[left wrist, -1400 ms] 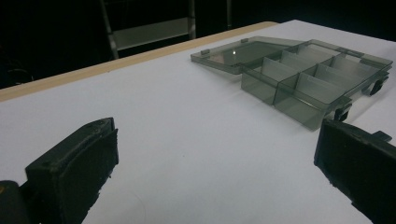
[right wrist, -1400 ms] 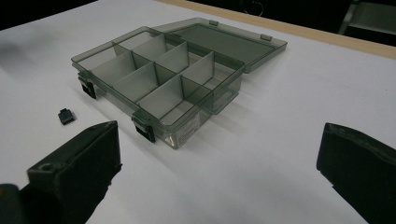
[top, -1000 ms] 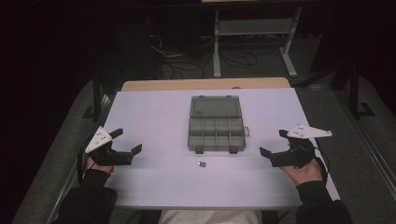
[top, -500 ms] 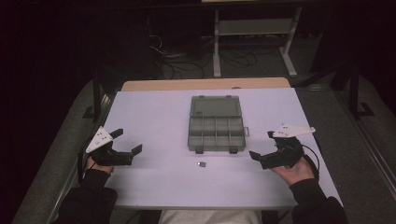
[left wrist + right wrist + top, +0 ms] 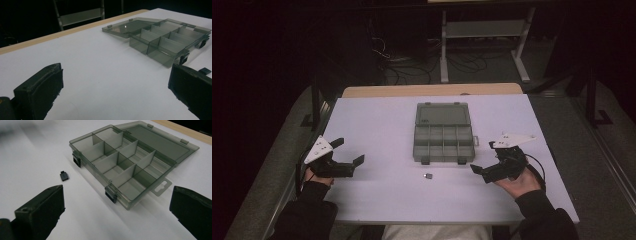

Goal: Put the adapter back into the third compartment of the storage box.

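Right gripper (image 5: 478, 172) has swung in toward the small black part (image 5: 428, 176), jaws apart, empty. Part lies just near of the open box (image 5: 444, 135). Left gripper (image 5: 353, 163) unmoved, jaws apart. Pickup likely next.

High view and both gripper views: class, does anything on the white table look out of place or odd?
One thing: a small black rectangular piece lies loose on the white table, just outside the open smoky-grey plastic compartment box, whose visible compartments look empty. Nothing looks spilled or damaged.
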{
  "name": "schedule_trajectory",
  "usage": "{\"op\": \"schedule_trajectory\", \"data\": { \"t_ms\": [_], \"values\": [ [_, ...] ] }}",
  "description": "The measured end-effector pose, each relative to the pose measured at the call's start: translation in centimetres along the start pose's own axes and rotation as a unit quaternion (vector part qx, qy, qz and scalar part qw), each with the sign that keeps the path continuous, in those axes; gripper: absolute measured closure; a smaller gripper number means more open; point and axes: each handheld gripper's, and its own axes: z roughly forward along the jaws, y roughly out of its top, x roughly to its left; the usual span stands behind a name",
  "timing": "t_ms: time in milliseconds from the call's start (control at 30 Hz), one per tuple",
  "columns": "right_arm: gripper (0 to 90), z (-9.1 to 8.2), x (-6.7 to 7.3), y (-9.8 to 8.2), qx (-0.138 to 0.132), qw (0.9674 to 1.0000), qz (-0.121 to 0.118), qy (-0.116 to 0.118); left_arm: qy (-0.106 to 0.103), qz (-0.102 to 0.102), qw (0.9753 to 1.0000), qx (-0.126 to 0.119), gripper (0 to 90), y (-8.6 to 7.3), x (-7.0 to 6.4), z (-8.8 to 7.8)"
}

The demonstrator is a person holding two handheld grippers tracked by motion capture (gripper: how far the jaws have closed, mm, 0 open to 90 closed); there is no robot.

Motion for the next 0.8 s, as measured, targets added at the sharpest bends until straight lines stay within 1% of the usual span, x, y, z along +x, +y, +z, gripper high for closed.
{"op": "schedule_trajectory", "data": {
  "t_ms": [300, 533, 800],
  "values": [
    [0.0, 0.4, 0.6, 0.8, 0.003, 0.9999, -0.010, 0.012, 0.000, 0.000, 1.0000, 0.000, 0.0, 0.0, 0.0, 0.0],
    [0.0, 1.1, 1.1, 1.4, 0.013, 0.9994, -0.023, 0.023, 0.000, 0.001, 1.0000, 0.000, 0.0, 0.0, 0.0, 0.0],
    [0.0, 1.7, 1.2, 2.0, 0.019, 0.9989, -0.025, 0.035, 0.000, 0.001, 1.0000, 0.001, 0.0, 0.0, 0.0, 0.0]
  ]
}}
